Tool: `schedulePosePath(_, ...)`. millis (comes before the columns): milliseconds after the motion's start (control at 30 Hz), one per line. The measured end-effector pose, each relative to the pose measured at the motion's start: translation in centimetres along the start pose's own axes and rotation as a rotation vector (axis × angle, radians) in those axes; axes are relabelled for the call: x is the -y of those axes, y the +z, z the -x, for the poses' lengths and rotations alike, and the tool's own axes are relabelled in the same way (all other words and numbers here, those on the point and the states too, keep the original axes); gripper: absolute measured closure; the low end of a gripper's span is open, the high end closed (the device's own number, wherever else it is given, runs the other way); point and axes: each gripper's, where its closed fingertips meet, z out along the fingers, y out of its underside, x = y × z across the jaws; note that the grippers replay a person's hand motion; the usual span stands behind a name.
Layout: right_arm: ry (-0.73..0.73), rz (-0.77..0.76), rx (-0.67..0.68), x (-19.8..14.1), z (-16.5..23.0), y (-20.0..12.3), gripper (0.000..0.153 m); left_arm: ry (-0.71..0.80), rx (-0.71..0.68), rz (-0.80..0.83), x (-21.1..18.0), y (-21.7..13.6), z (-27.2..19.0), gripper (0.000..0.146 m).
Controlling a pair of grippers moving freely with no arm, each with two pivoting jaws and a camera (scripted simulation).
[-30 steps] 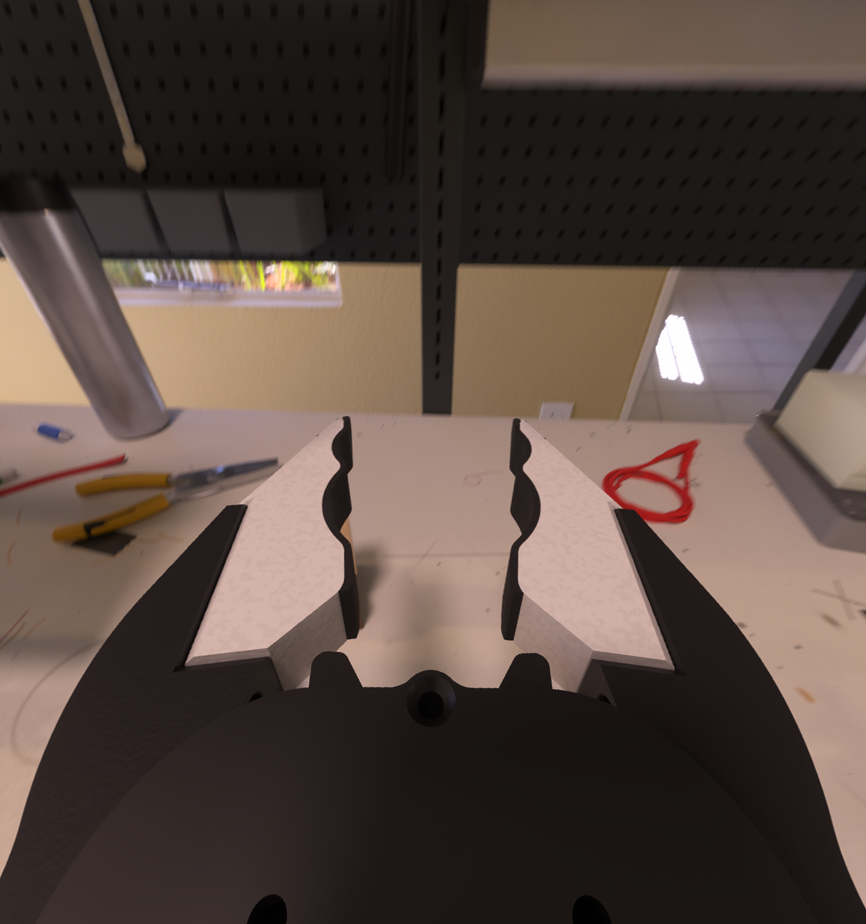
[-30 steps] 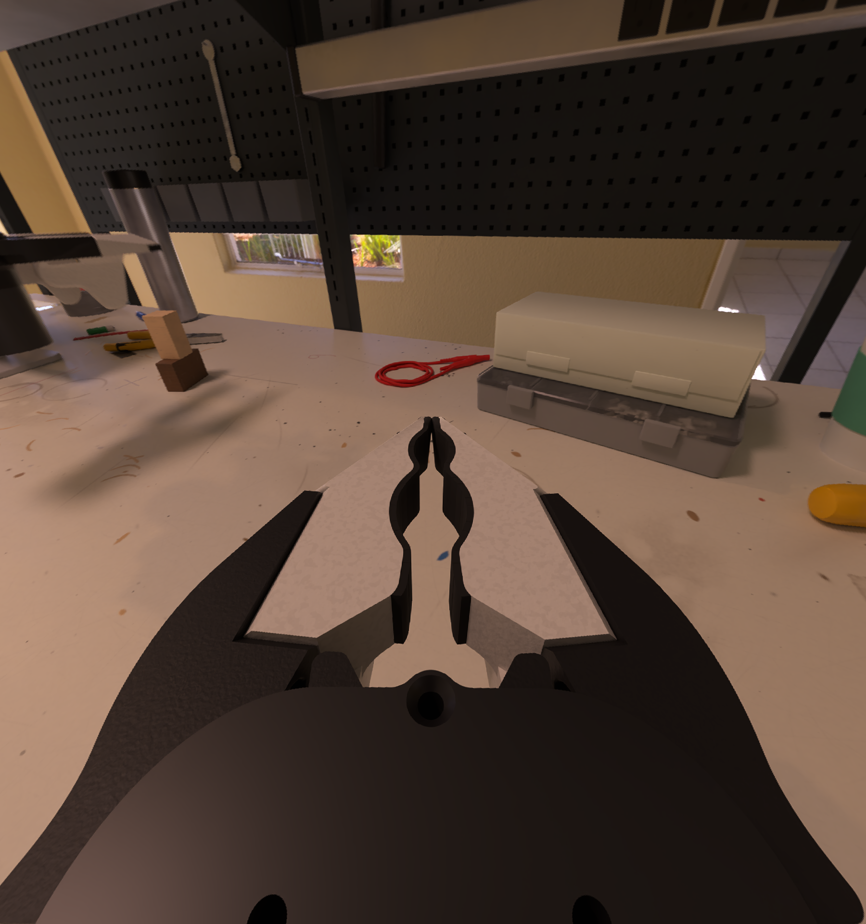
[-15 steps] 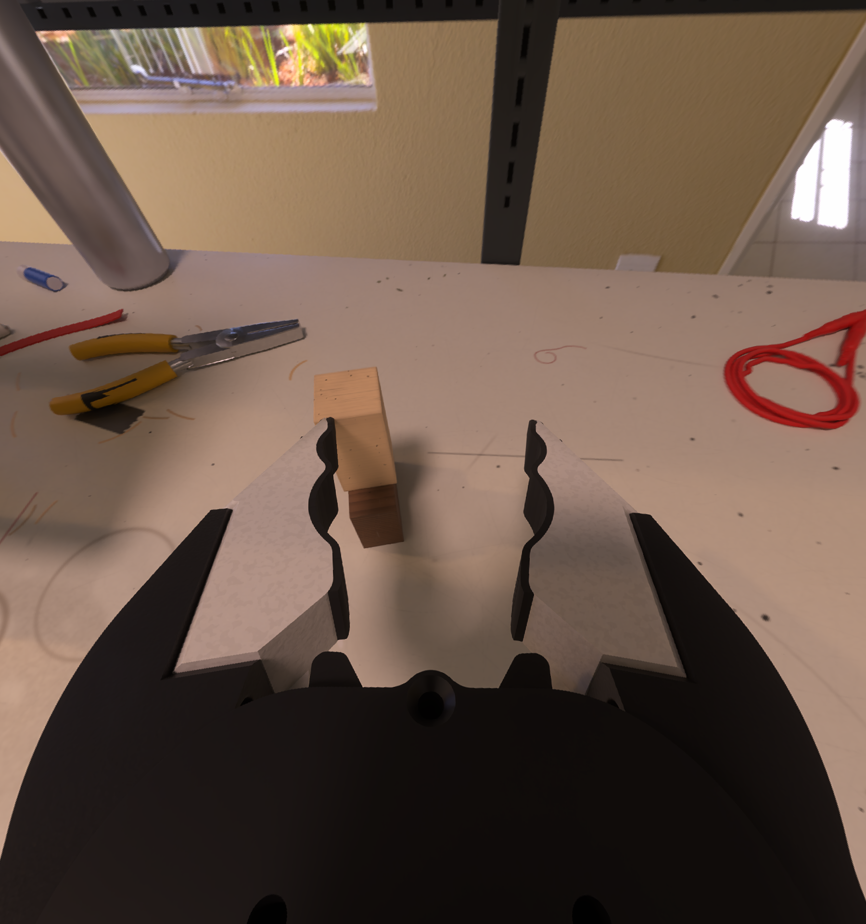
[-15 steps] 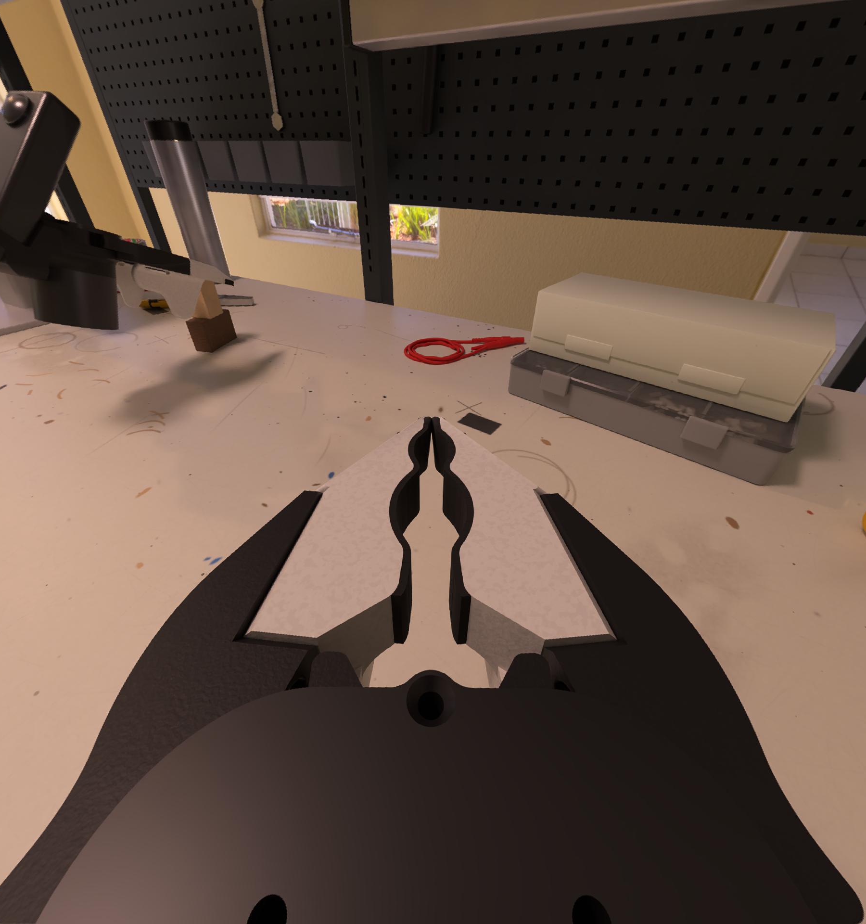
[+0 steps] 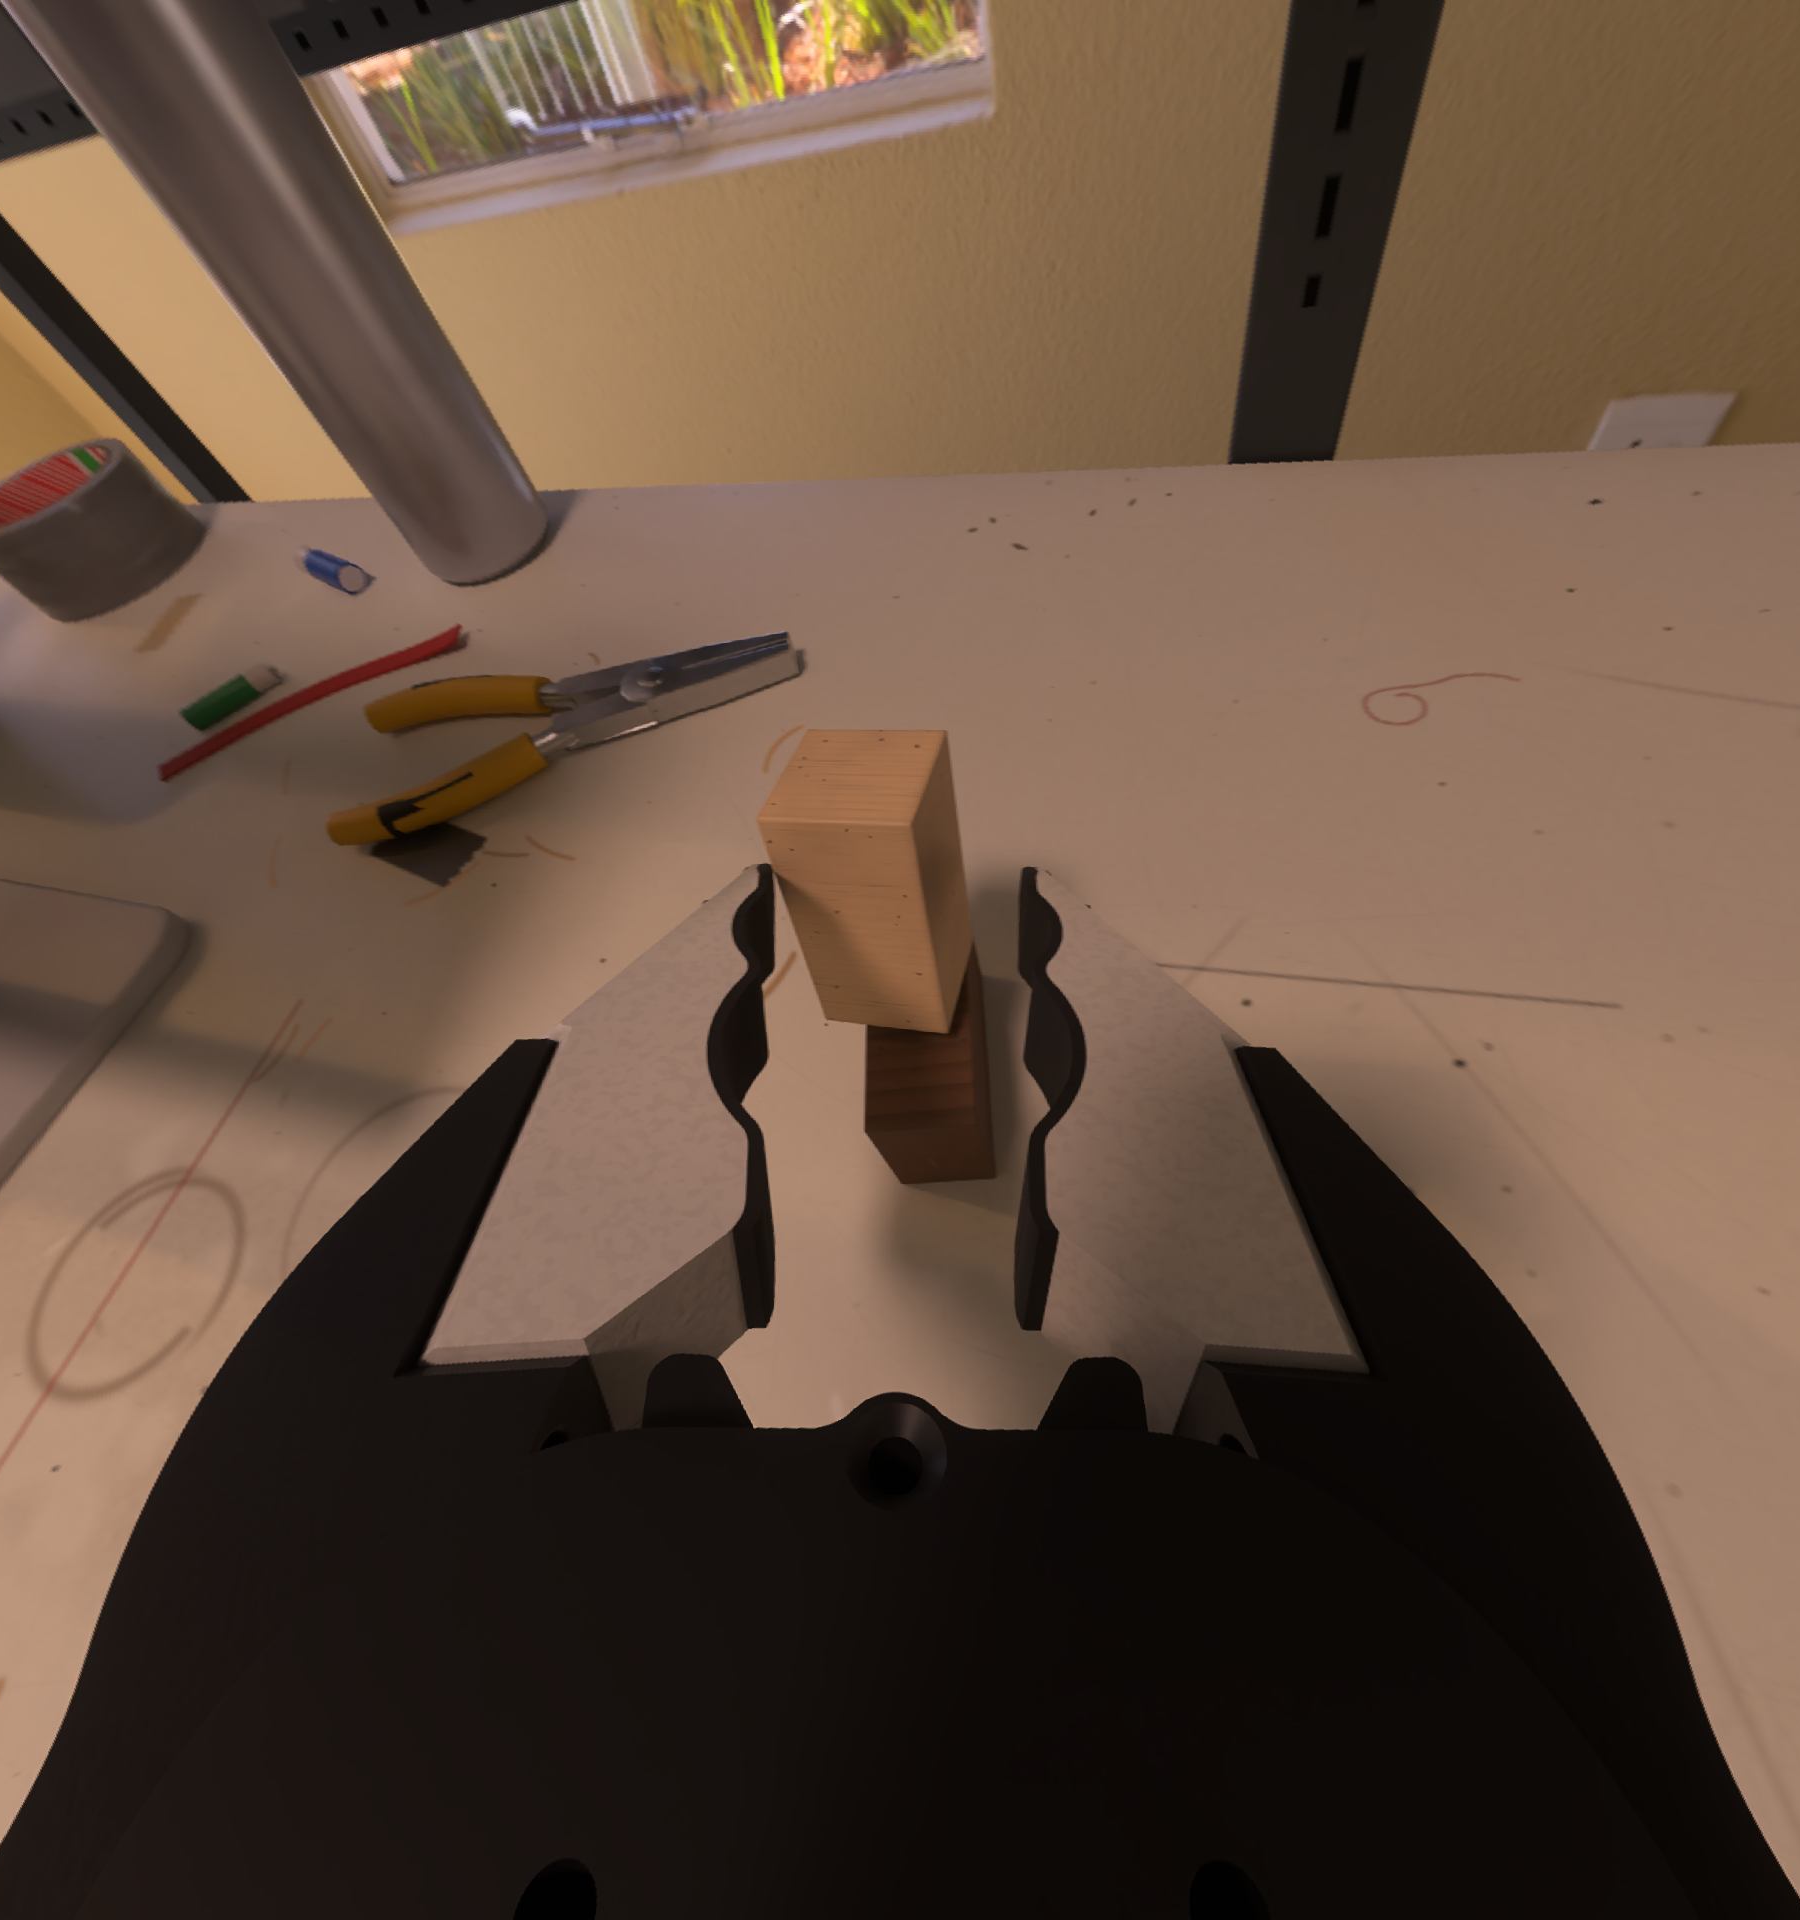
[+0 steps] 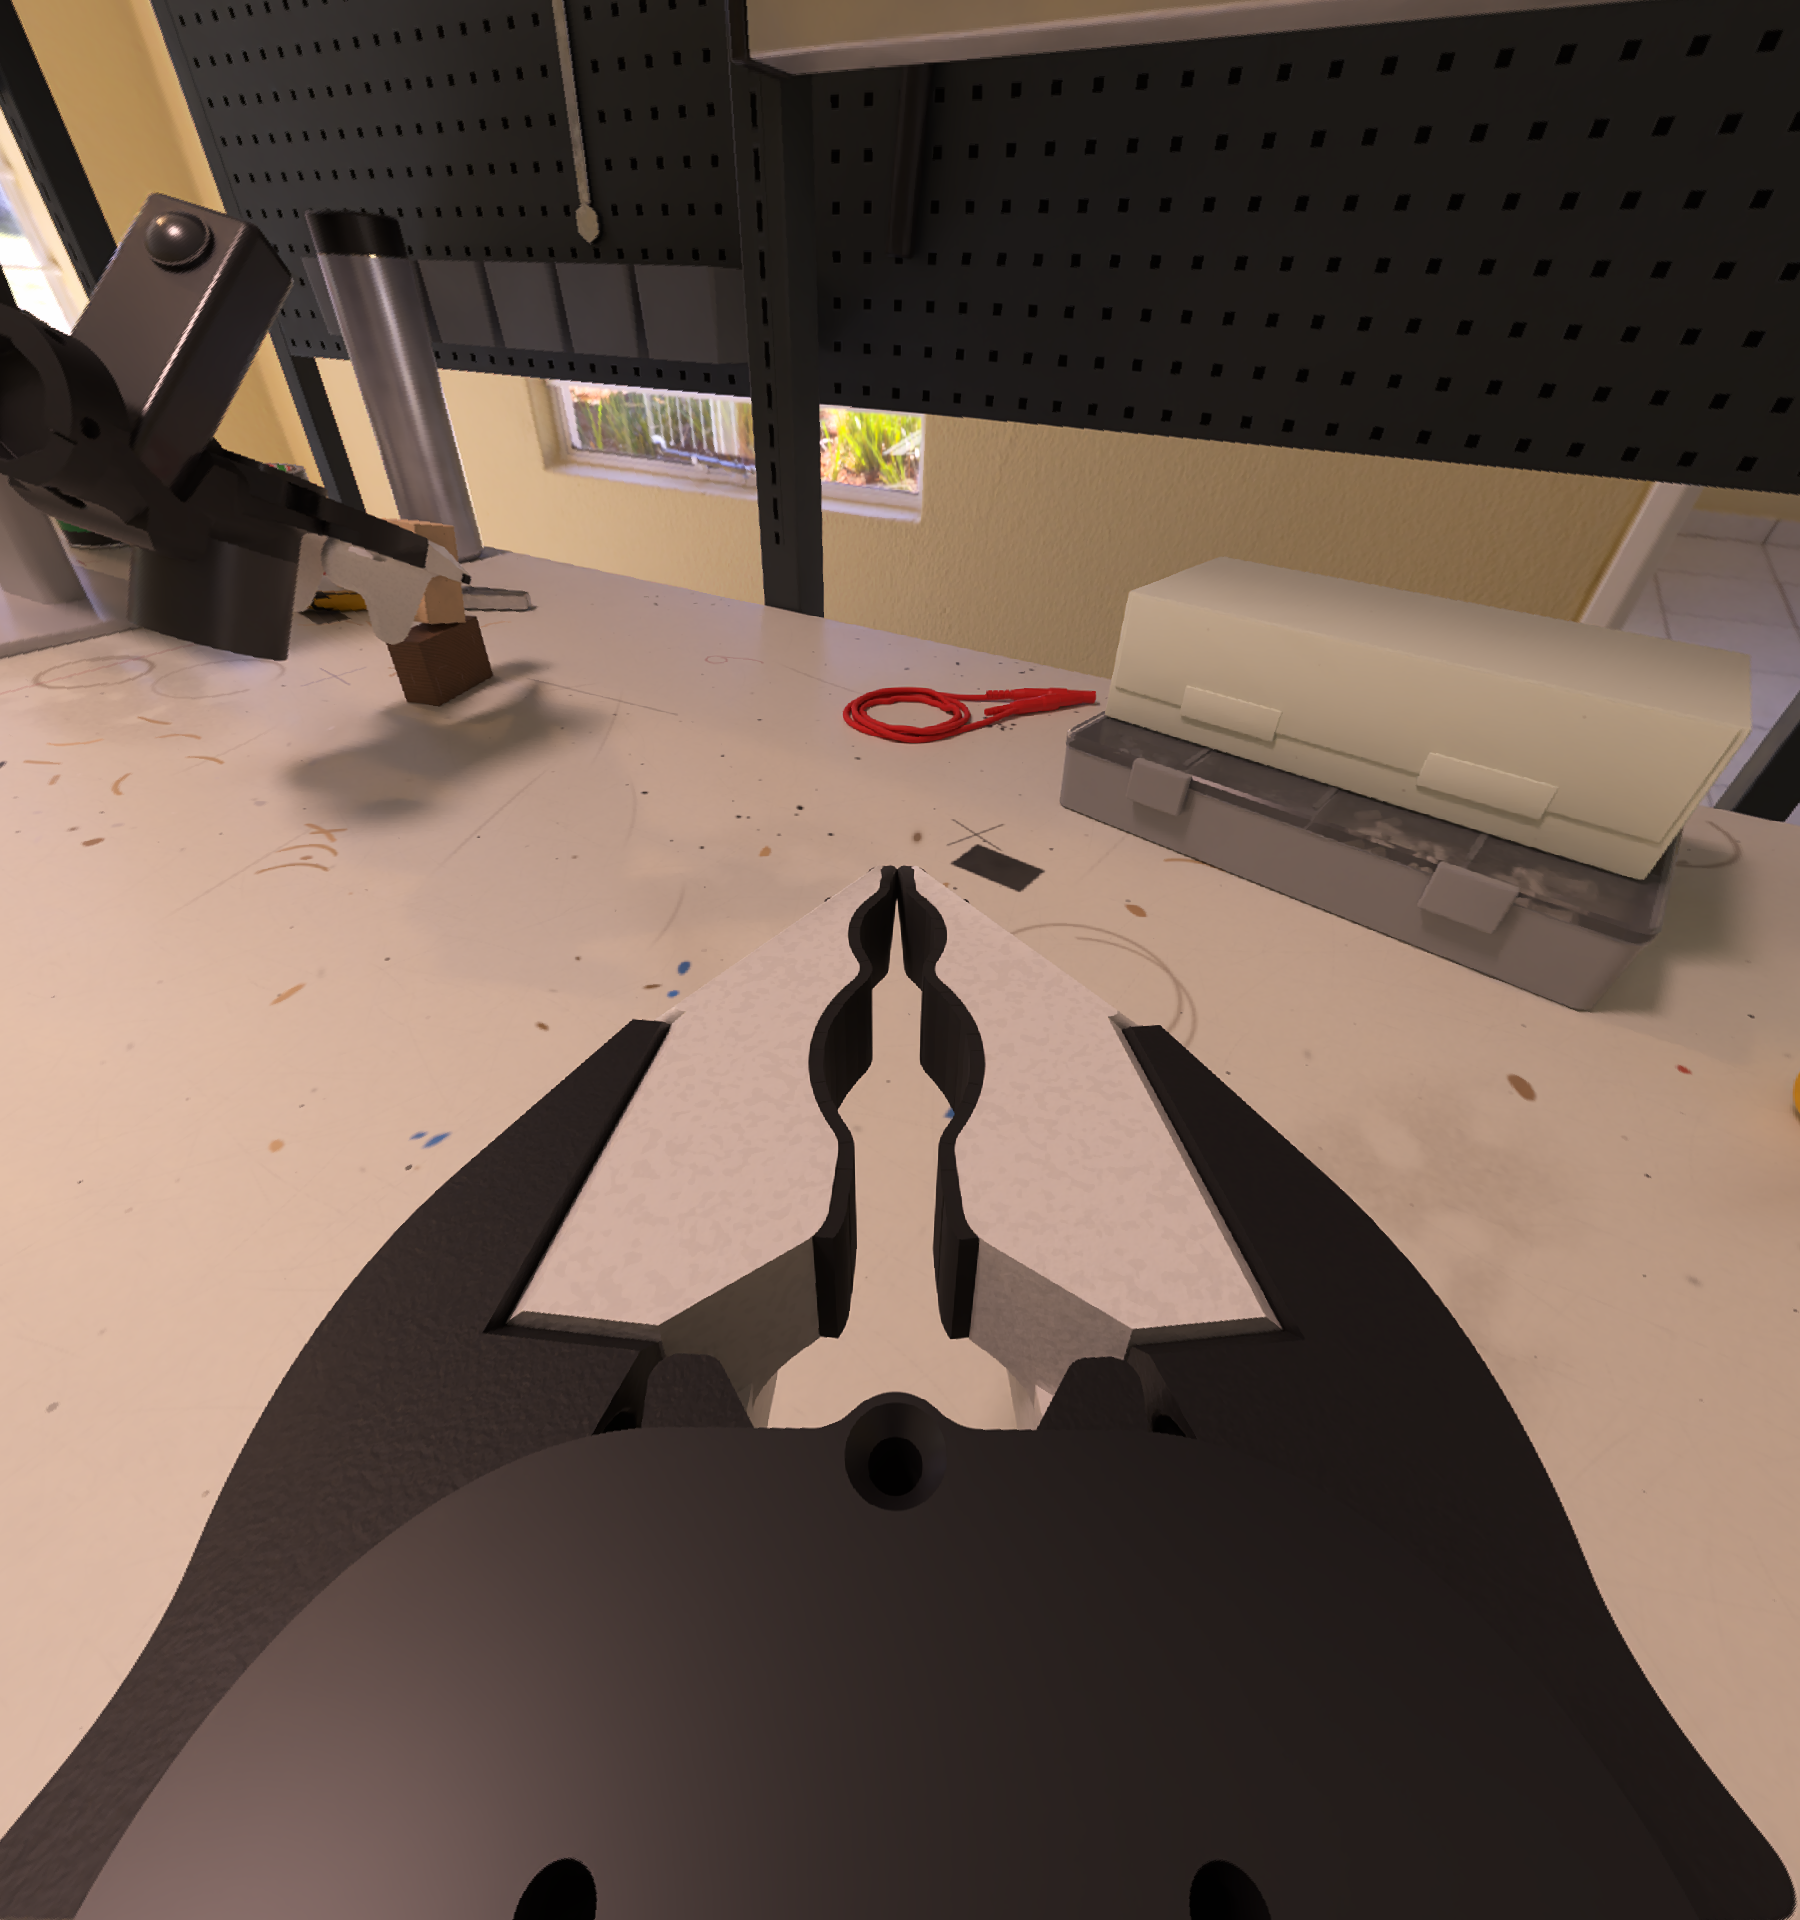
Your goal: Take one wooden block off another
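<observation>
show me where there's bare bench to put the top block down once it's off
Bare bench opens right of the block stack, toward the red cable and the grey case. Left of the light block it is crowded: pliers, red strip, tape roll.

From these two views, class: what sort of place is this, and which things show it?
Most likely a workshop bench. A black pegboard backs the stained worktable, yellow-handled pliers and a tape roll lie out, and a parts organiser case sits nearby.
</observation>
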Motion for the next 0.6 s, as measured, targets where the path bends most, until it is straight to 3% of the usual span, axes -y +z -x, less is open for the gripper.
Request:
schedulePosePath(100, -0.002, 0.000, -0.001, 0.0, 0.0, 0.0, 0.153, 0.024, 0.022, -0.011, 0.0, 0.1, 0.4, 0.113)
schedulePosePath(367, -0.012, 0.000, -0.004, 0.0, -0.1, 0.0, 0.153, -0.013, -0.006, -0.077, 1.5, -1.2, 0.3, 0.113)
schedulePosePath(600, -0.018, -0.002, -0.009, 0.0, -0.1, 0.0, 0.153, -0.017, -0.150, -0.335, 7.3, -6.8, -2.7, 0.113)
